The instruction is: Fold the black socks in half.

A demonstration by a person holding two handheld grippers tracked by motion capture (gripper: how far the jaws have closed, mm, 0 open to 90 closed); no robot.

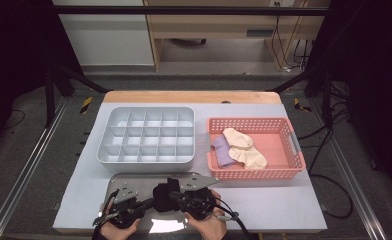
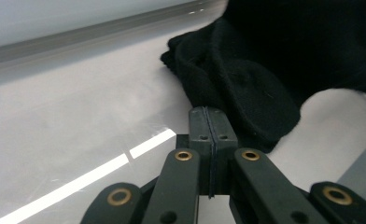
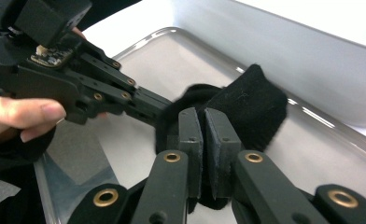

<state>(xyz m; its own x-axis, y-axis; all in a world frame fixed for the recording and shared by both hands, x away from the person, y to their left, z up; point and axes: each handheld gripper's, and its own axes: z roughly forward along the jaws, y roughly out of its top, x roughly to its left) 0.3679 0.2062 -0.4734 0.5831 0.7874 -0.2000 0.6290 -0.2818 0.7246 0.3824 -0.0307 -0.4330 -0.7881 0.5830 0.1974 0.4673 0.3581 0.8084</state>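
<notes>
Down at the near edge of the table [image 1: 284, 210], the left gripper [image 1: 115, 210] sits over the left end of the metal tray [image 1: 115, 181]; in its own view its jaws are pressed flat together with the black sock [image 2: 246, 88] lying just past the tips, so whether any cloth is nipped there I cannot tell. The sock is a dark, soft knit, crumpled and folded over itself on the tray's shiny floor. Moving right, the right gripper [image 3: 203, 140] has its jaws nearly together with a fold of that sock pinched between them. Behind the tray stand the grey divided box [image 1: 146, 135] and, right of it, the pink basket [image 1: 289, 172].
</notes>
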